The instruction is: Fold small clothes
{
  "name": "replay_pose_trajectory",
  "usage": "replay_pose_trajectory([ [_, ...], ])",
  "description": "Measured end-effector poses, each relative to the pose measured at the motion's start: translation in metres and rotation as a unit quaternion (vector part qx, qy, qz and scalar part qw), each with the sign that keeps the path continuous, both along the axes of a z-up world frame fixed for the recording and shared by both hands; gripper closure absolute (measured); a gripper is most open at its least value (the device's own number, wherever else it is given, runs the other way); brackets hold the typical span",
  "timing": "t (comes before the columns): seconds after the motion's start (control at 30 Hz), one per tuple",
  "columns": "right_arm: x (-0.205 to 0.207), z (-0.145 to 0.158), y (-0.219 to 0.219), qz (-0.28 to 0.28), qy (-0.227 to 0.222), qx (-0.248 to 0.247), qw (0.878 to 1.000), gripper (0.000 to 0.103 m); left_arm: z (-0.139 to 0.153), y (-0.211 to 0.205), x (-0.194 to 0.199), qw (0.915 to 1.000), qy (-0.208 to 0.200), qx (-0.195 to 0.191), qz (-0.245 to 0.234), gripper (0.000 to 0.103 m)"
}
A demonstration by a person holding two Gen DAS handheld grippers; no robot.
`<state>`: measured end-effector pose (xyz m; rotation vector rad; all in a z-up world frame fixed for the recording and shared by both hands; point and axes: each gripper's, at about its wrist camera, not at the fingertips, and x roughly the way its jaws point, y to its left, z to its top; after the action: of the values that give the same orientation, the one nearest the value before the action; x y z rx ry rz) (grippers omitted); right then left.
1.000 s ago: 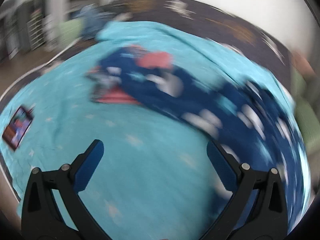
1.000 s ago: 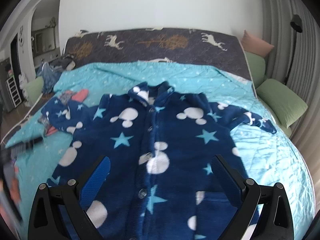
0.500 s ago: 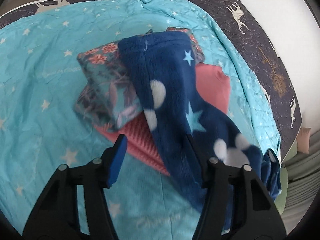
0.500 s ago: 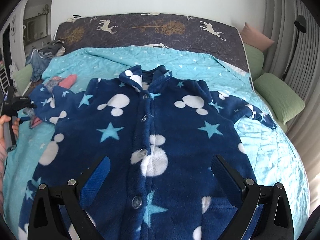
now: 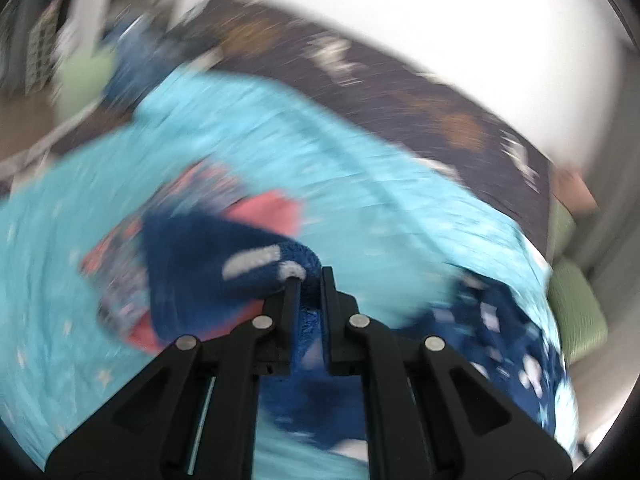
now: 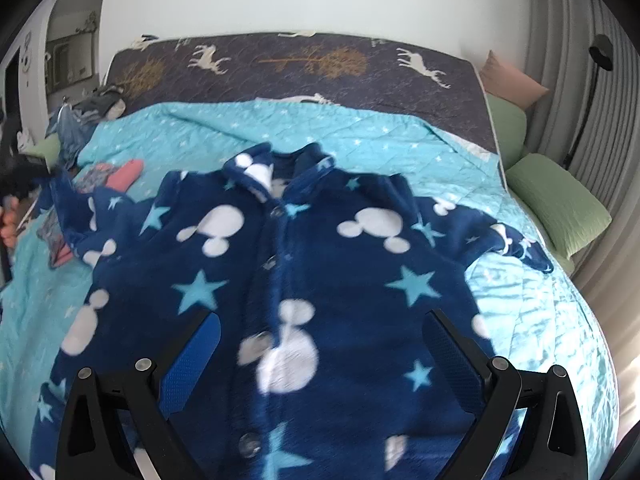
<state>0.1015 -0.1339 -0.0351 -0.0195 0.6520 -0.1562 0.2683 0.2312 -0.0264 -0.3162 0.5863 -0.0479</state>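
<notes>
A navy fleece jacket with white mouse heads and light blue stars lies buttoned, front up, on the turquoise bedspread. My left gripper is shut on the jacket's left sleeve and holds it lifted off the bed; that view is blurred. From the right wrist the same sleeve rises at the far left toward a hand. My right gripper stands open low over the jacket's front, nothing between its fingers. The other sleeve lies spread to the right.
Folded clothes, one patterned and one coral, lie under the lifted sleeve at the bed's left. Green pillows and a pink cushion line the right edge. A dark deer-print cover runs along the head. More clothes are heaped far left.
My left gripper went from open above the bed to shut on the jacket's left sleeve and has lifted it. The right gripper has drifted slightly over the jacket, still open.
</notes>
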Motion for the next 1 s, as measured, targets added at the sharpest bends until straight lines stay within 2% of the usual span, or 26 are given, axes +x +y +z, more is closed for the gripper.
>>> replay_pose_trajectory([
  [0.07, -0.002, 0.005, -0.012, -0.009, -0.014, 0.009, 1.0, 0.0, 0.027, -0.055, -0.014, 0.9967, -0.038, 0.05, -0.052, 0.094],
  [0.13, -0.005, 0.009, -0.024, -0.018, -0.026, 0.02, 0.999, 0.0, 0.043, -0.118, -0.025, 0.9872, -0.061, 0.096, -0.112, 0.094],
  [0.23, -0.01, 0.012, -0.042, -0.036, -0.036, 0.036, 0.998, 0.0, 0.044, -0.192, -0.032, 0.9718, -0.061, 0.128, -0.188, 0.093],
  [0.3, -0.015, 0.011, -0.063, -0.054, -0.037, 0.061, 0.996, 0.0, 0.031, -0.245, -0.037, 0.9584, -0.053, 0.16, -0.23, 0.092],
  [0.33, -0.017, 0.01, -0.073, -0.062, -0.035, 0.074, 0.995, 0.0, 0.022, -0.268, -0.043, 0.9514, -0.046, 0.167, -0.254, 0.088],
  [0.4, -0.023, 0.005, -0.091, -0.075, -0.028, 0.101, 0.992, 0.0, 0.012, -0.296, -0.062, 0.935, -0.039, 0.166, -0.311, 0.073],
  [0.47, -0.028, 0.001, -0.104, -0.081, -0.017, 0.113, 0.99, 0.0, 0.009, -0.318, -0.091, 0.9167, -0.053, 0.191, -0.347, 0.048],
  [0.53, -0.034, -0.004, -0.116, -0.087, -0.01, 0.116, 0.989, 0.0, 0.013, -0.325, -0.118, 0.9067, -0.087, 0.221, -0.348, 0.039],
  [0.6, -0.038, -0.008, -0.125, -0.095, -0.006, 0.112, 0.989, 0.0, 0.016, -0.318, -0.137, 0.9022, -0.104, 0.237, -0.345, 0.036],
  [0.63, -0.039, -0.009, -0.127, -0.096, -0.005, 0.113, 0.989, 0.0, 0.019, -0.31, -0.146, 0.9028, -0.109, 0.24, -0.339, 0.036],
  [0.7, -0.038, -0.01, -0.128, -0.087, -0.003, 0.121, 0.989, 0.0, 0.022, -0.286, -0.144, 0.9116, -0.107, 0.231, -0.323, 0.032],
  [0.73, -0.036, -0.01, -0.127, -0.078, -0.001, 0.123, 0.989, 0.0, 0.021, -0.274, -0.144, 0.9185, -0.103, 0.226, -0.308, 0.027],
  [0.77, -0.032, -0.01, -0.122, -0.062, 0.001, 0.121, 0.991, 0.0, 0.019, -0.253, -0.134, 0.9314, -0.092, 0.221, -0.275, 0.024],
  [0.8, -0.029, -0.01, -0.12, -0.052, 0.003, 0.119, 0.992, 0.0, 0.015, -0.236, -0.129, 0.9418, -0.085, 0.22, -0.239, 0.024],
  [0.83, -0.021, -0.009, -0.114, -0.031, 0.008, 0.118, 0.992, 0.0, 0.01, -0.229, -0.123, 0.9475, -0.08, 0.223, -0.215, 0.024],
  [0.87, -0.014, -0.009, -0.11, -0.018, 0.013, 0.121, 0.992, 0.0, 0.001, -0.212, -0.113, 0.956, -0.067, 0.23, -0.17, 0.024],
  [0.93, 0.007, -0.007, -0.101, 0.017, 0.027, 0.141, 0.99, 0.0, -0.015, -0.19, -0.099, 0.962, -0.038, 0.239, -0.127, 0.024],
  [1.0, 0.03, -0.005, -0.092, 0.046, 0.043, 0.164, 0.985, 0.0, -0.038, -0.168, -0.083, 0.966, 0.008, 0.236, -0.105, 0.024],
])
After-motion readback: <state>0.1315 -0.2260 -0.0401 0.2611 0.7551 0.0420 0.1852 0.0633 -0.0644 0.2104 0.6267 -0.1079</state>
